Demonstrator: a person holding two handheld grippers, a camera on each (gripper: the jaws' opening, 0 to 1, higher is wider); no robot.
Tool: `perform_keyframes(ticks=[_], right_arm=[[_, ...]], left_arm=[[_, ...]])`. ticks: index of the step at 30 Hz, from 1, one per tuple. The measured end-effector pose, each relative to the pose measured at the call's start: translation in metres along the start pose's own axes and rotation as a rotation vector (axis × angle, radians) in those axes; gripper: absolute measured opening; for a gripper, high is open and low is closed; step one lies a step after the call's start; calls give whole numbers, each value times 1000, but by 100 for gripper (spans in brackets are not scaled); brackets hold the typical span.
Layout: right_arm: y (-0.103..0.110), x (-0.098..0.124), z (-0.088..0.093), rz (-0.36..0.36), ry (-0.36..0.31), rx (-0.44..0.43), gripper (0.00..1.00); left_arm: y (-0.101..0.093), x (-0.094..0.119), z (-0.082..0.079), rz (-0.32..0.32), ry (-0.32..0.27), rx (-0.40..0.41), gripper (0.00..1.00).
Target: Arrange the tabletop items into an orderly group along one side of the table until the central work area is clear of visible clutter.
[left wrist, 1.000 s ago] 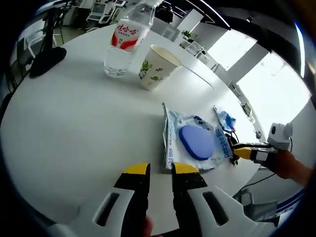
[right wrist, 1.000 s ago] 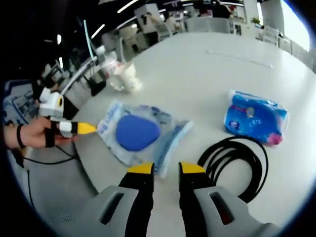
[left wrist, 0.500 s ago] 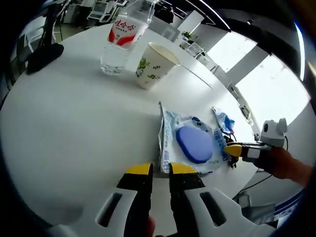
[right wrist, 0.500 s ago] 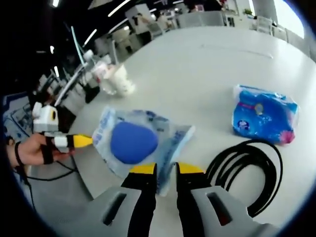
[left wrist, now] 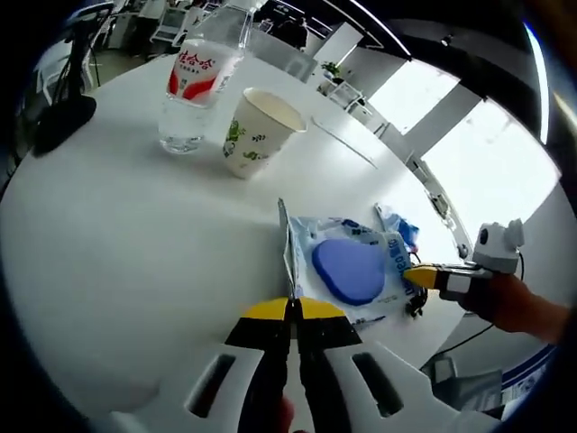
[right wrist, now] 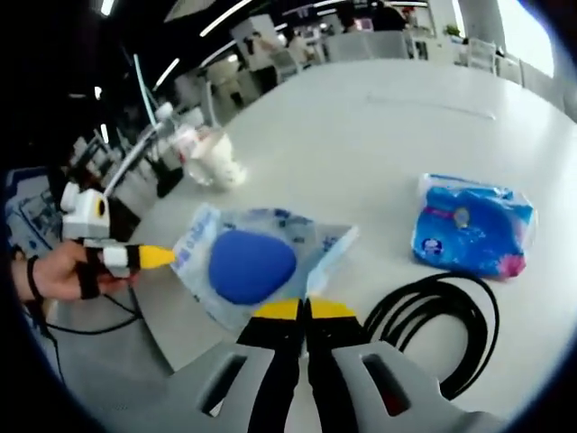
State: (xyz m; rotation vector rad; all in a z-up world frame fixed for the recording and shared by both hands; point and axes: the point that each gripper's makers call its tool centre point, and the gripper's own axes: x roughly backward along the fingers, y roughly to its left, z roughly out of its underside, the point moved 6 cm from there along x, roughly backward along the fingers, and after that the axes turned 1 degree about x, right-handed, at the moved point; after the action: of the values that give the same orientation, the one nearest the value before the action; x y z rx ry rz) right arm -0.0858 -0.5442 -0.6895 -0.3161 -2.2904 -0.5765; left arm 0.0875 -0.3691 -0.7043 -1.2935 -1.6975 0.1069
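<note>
A clear wet-wipes pack [left wrist: 347,269] with a blue lid lies near the edge of the white table [left wrist: 135,244]. My left gripper [left wrist: 293,311] is shut on its near edge. From the far side the right gripper [left wrist: 420,276], held by a hand, pinches the opposite edge. Seen from the other side, my right gripper [right wrist: 304,309] is shut on the wet-wipes pack [right wrist: 248,266], and the left gripper [right wrist: 155,258] grips its far corner. A water bottle [left wrist: 191,86] and a paper cup [left wrist: 252,133] stand further in. A blue tissue packet [right wrist: 473,236] lies to the right.
A coiled black cable [right wrist: 433,334] lies by the table edge beside my right gripper. A black object [left wrist: 63,122] rests at the table's left rim. Office desks and chairs stand beyond the table [right wrist: 406,135].
Both grippers' jaws have gone from slightly apart to shut on opposite edges of the wet-wipes pack. Both cameras moved a little closer to it.
</note>
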Motion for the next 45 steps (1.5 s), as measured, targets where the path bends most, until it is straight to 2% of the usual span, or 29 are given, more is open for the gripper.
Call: perform_keyframes(ticks=[8, 19, 38, 45], right_arm=[[-15, 9, -23, 16, -48, 3, 0], [-30, 4, -44, 24, -62, 22, 0], [-48, -23, -66, 19, -35, 40, 0], [-54, -39, -61, 12, 2, 43, 0]], left_arm=[[-16, -16, -28, 32, -38, 9, 0], [-29, -32, -62, 32, -74, -8, 0], [-26, -51, -77, -20, -93, 24, 0], [-18, -61, -75, -47, -81, 42, 0]])
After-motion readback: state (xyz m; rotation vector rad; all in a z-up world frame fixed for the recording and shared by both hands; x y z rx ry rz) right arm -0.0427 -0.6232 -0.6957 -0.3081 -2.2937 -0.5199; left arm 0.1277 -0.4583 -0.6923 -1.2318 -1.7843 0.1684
